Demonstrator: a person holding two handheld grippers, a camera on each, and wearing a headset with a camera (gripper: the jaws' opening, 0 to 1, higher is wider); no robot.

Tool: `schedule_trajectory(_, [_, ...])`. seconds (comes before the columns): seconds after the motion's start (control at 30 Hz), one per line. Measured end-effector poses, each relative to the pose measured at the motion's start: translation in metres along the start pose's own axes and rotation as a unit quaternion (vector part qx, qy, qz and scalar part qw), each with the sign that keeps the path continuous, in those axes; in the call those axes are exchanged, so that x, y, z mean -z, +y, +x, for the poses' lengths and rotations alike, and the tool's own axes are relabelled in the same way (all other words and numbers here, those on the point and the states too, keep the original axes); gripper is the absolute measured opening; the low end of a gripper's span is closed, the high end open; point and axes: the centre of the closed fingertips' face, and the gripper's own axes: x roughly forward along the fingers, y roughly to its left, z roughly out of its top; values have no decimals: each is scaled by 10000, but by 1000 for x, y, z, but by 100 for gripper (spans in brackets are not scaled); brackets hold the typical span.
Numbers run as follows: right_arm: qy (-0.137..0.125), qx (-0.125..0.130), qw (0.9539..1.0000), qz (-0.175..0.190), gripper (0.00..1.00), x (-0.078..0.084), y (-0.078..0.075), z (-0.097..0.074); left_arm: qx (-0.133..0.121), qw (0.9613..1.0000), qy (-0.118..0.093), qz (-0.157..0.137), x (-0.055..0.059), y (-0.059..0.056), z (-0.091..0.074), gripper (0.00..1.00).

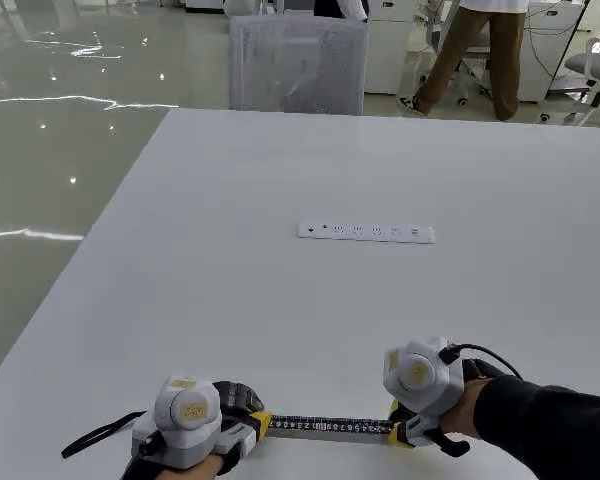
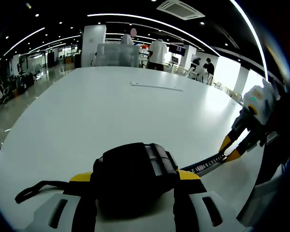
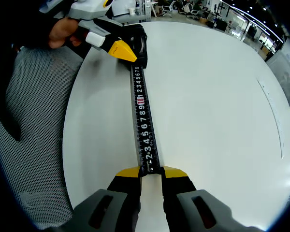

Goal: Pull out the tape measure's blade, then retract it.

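Note:
A black tape measure case (image 1: pixel 238 404) sits at the near table edge, with my left gripper (image 1: pixel 254 425) shut on it. In the left gripper view the case (image 2: pixel 135 164) fills the space between the yellow-tipped jaws. The numbered blade (image 1: pixel 330 427) is drawn out to the right, low over the table. My right gripper (image 1: pixel 393 432) is shut on the blade's end. In the right gripper view the blade (image 3: pixel 144 116) runs from the right gripper (image 3: pixel 150 171) up to the case (image 3: pixel 137 41). A black wrist strap (image 1: pixel 100 435) trails left of the case.
The white table (image 1: pixel 310 300) stretches ahead, its left edge dropping to a glossy floor. A white power strip (image 1: pixel 366 232) lies mid-table. A mesh bin (image 1: pixel 298 62) stands beyond the far edge, with a person (image 1: pixel 475 50) behind it. A mesh chair (image 3: pixel 34 145) is beside me.

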Motion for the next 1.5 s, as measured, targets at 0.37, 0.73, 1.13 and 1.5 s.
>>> schedule_trajectory(0.37, [-66,18,10000,58,12,-7,0,3,22,10000,-1,-28,0,-1,0,60])
schedule_trajectory(0.73, [-266,-4,9996,96,12,-25,4,9,36,10000,-2,-30,0,-1,0,59])
schedule_trajectory(1.13, [-325,-18,9995,-27,12,-43,6,16,42,10000,7,-31,0,0,0,59])
schedule_trajectory(1.5, [-516,-18,9987,-20,12,-51,5,20,43,10000,7,-37,0,1,1,59])
